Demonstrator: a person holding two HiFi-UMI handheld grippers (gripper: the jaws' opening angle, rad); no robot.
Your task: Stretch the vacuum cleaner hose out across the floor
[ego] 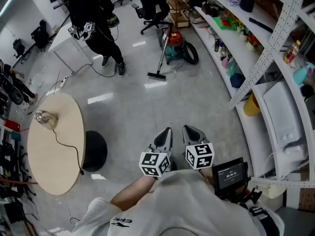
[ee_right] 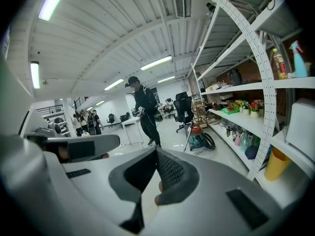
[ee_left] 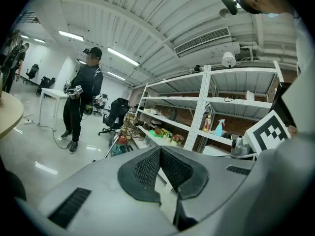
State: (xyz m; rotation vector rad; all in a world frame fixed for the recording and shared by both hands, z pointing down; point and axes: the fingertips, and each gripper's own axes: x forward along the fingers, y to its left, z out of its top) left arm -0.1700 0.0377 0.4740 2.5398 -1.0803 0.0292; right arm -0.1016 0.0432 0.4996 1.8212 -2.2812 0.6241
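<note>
The left gripper (ego: pixel 166 132) and the right gripper (ego: pixel 190 130) sit side by side, each with its grey jaws pressed together on nothing. Well ahead of both, slightly to their right, the black ribbed vacuum cleaner hose (ego: pixel 196 53) lies coiled against the red-and-teal canister vacuum cleaner (ego: pixel 174 45), beside the white metal shelving (ego: pixel 254 67). A person in black clothes (ego: pixel 96 23) stands ahead to their left.
</note>
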